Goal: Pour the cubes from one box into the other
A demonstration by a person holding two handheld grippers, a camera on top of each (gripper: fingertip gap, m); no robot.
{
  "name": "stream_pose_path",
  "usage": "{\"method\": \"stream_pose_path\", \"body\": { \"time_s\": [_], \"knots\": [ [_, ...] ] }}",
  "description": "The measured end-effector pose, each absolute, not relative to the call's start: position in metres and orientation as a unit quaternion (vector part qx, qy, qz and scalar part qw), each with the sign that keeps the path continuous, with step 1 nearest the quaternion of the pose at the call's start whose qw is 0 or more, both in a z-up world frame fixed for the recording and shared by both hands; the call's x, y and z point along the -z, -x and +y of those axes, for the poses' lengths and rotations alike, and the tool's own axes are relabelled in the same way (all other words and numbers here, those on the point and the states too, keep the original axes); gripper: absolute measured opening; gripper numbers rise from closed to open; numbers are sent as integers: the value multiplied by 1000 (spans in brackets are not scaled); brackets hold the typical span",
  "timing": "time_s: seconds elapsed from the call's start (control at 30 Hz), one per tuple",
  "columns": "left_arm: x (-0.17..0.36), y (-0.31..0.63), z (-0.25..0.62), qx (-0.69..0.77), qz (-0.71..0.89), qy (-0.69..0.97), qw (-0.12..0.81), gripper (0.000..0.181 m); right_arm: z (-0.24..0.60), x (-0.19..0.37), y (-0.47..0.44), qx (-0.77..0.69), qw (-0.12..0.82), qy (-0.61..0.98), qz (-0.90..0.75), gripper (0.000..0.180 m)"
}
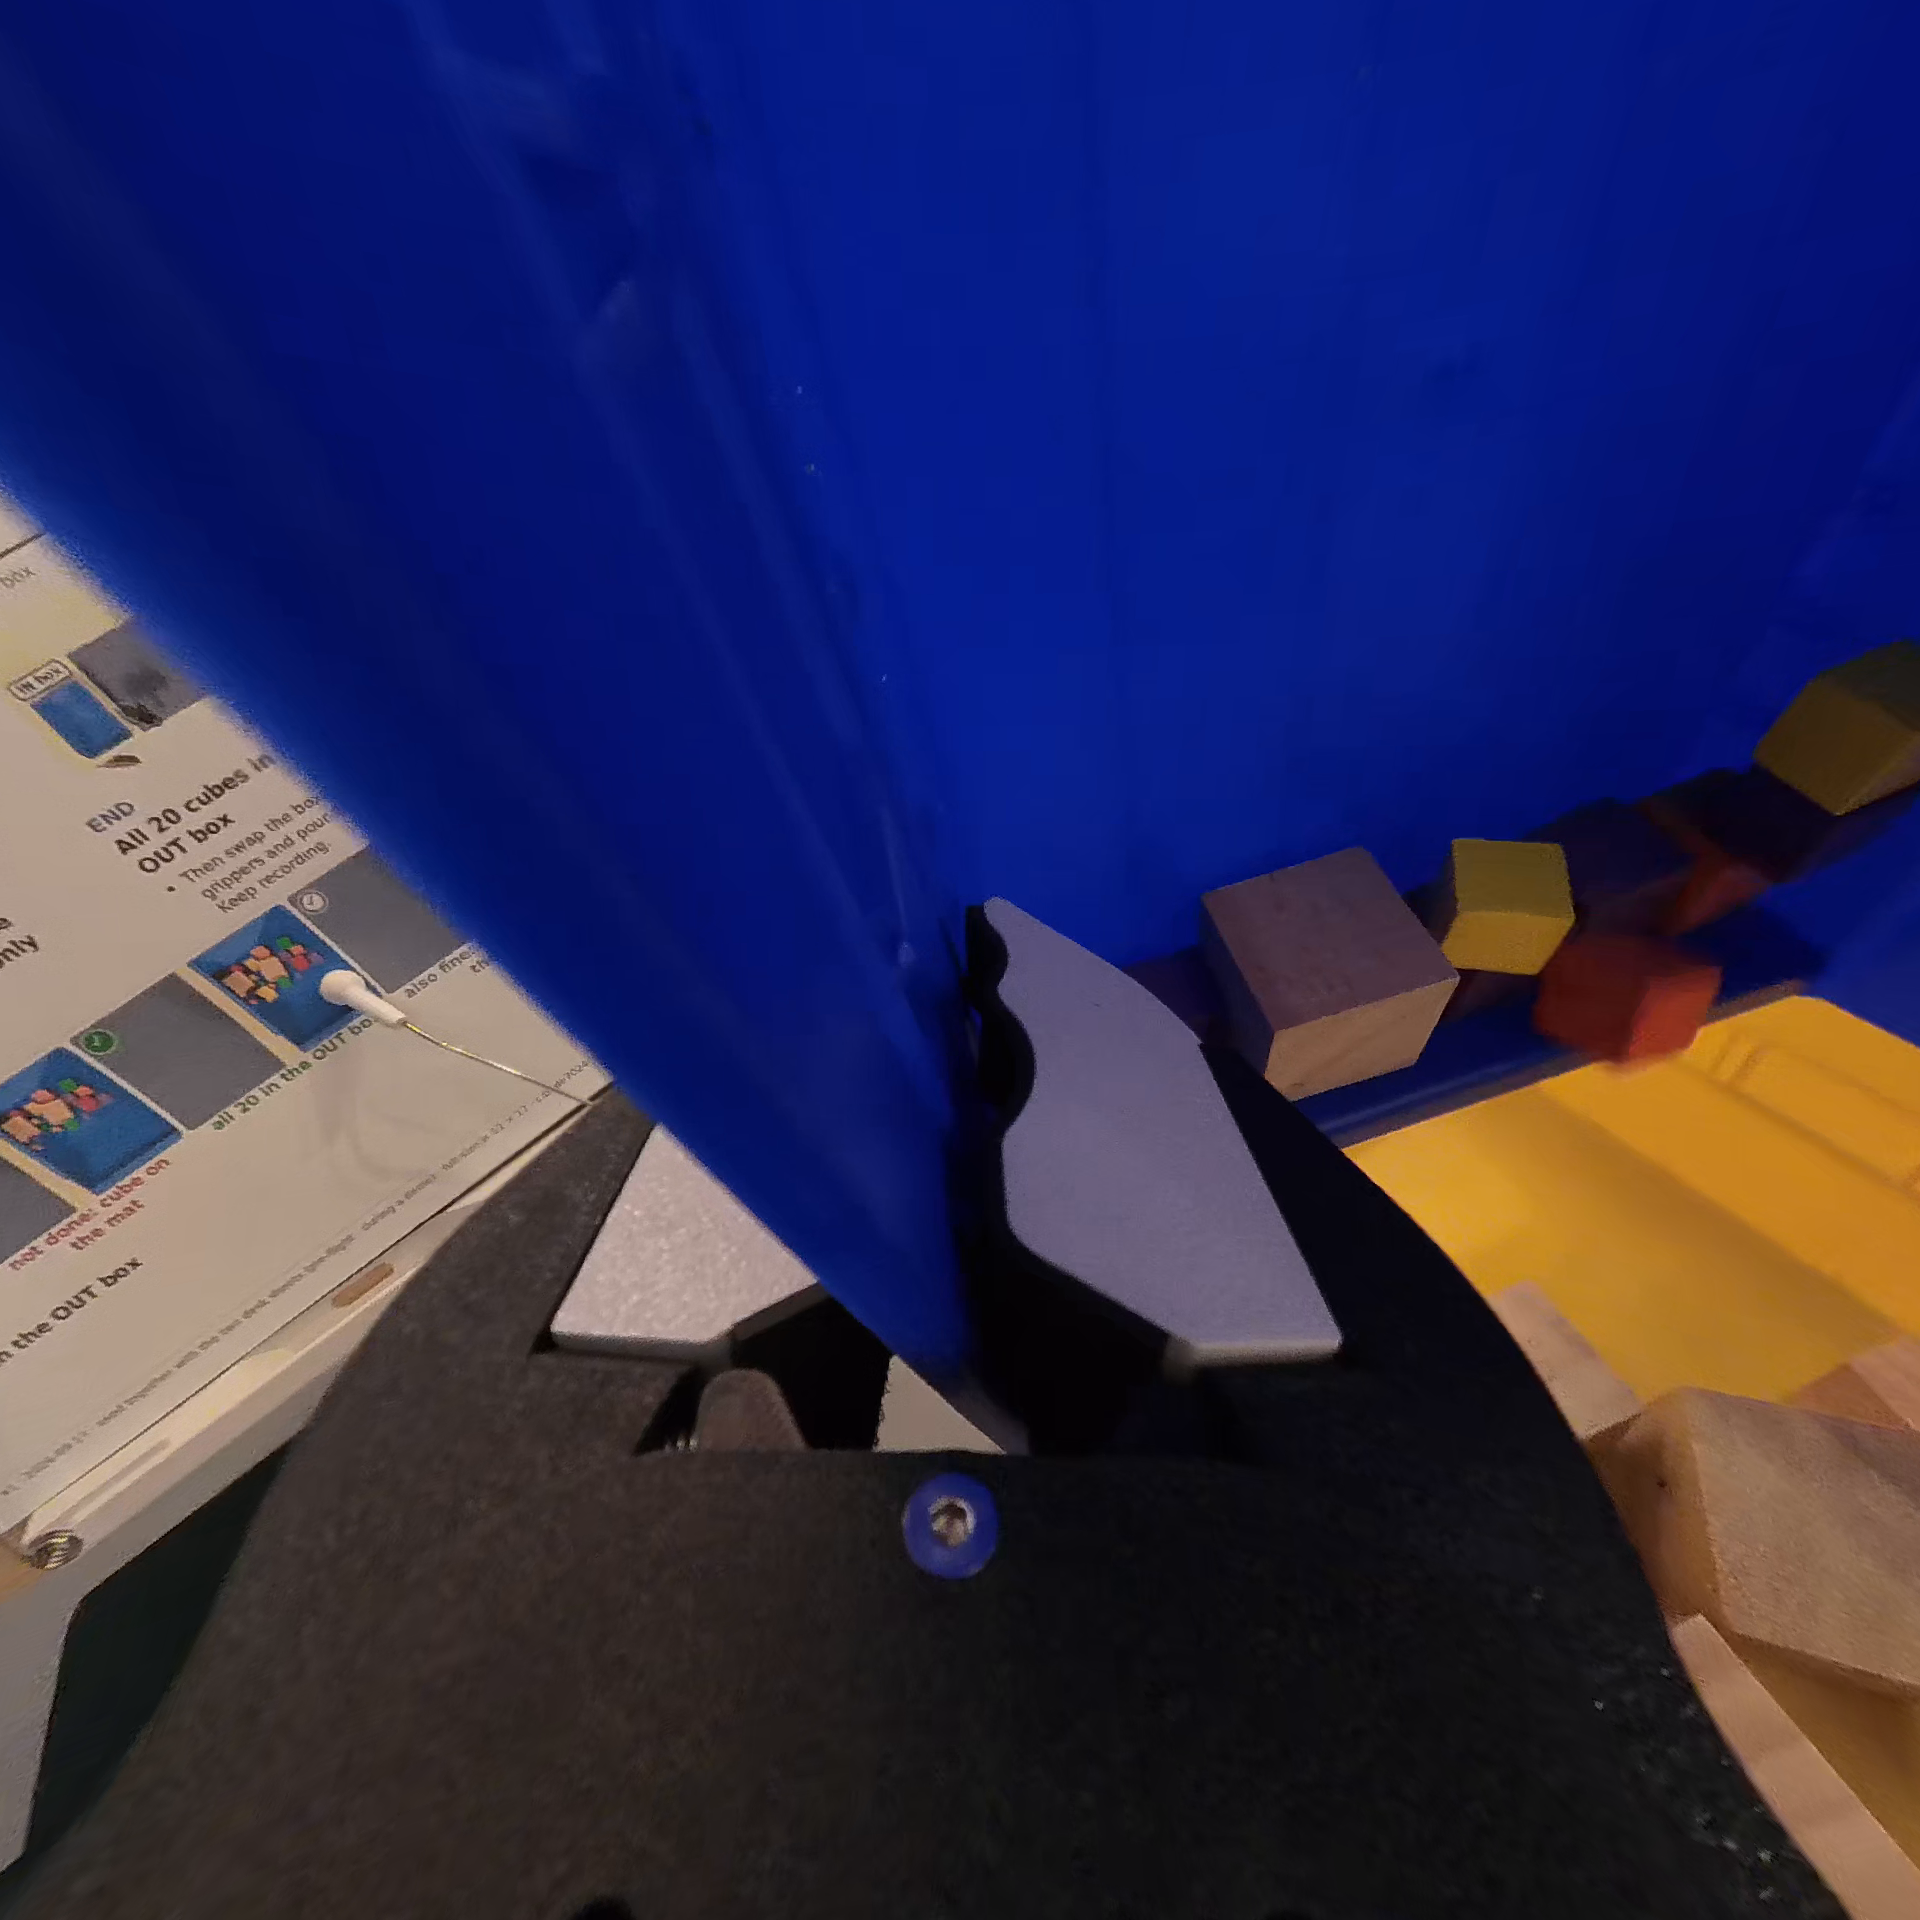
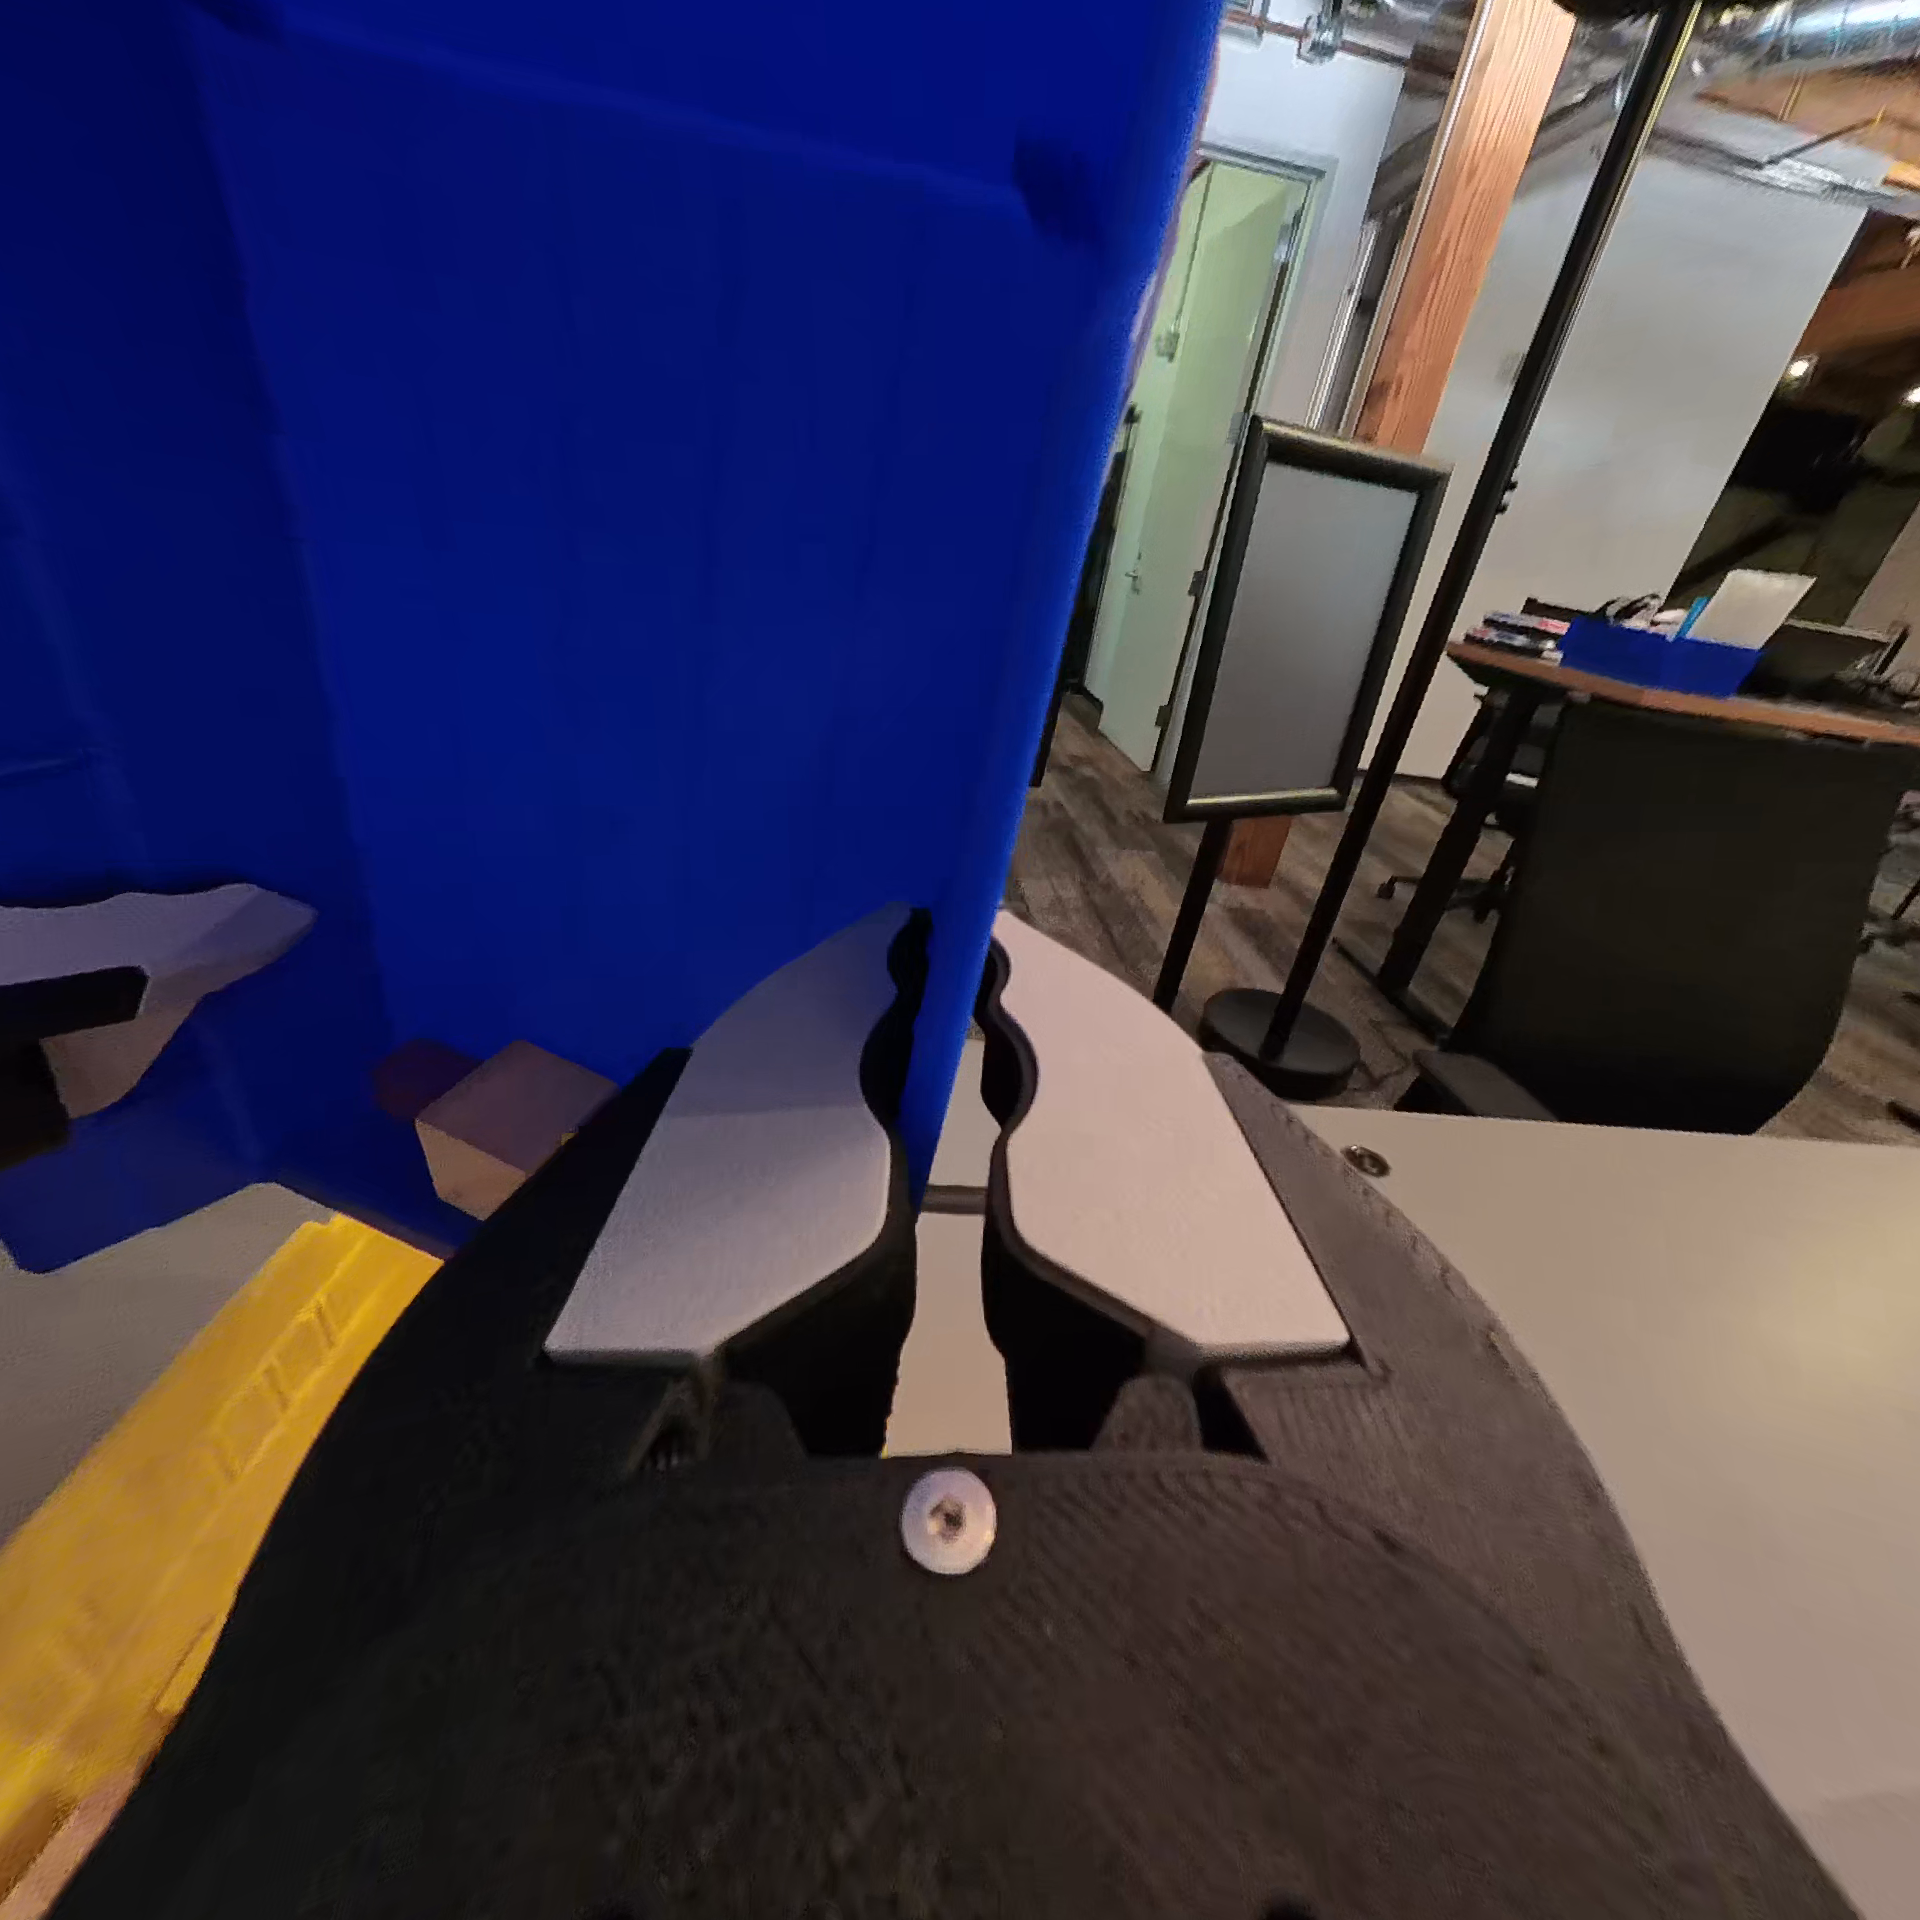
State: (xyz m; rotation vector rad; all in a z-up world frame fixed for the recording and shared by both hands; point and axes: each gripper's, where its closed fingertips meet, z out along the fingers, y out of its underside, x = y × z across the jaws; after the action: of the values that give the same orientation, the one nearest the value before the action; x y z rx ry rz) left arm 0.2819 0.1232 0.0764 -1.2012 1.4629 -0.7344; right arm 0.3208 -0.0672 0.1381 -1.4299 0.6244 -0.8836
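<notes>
Both grippers — left gripper, right gripper — clamping tilted blue box walls, cubes sliding beyond jaws toward yellow box

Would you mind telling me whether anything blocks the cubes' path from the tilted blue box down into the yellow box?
Nothing visible does: the cubes lie along the blue box's low rim, directly above the open yellow box.

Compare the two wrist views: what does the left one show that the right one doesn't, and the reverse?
Only the left wrist view shows the printed instruction sheet, yellow cubes and a blurred red cube at the rim. Only the right shows the room: framed sign and desk. Both show the tipped blue box, clamped by each gripper, and the yellow box below.
</notes>
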Motion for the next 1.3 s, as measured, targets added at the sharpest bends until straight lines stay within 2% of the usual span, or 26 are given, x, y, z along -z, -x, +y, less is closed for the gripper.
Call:
{"method": "stream_pose_path", "body": {
  "time_s": [1.3],
  "knots": [
    [-82,-273,127,323,595,486,553,5,-64,-150,-304,425,639,601,223,8]
  ]
}}
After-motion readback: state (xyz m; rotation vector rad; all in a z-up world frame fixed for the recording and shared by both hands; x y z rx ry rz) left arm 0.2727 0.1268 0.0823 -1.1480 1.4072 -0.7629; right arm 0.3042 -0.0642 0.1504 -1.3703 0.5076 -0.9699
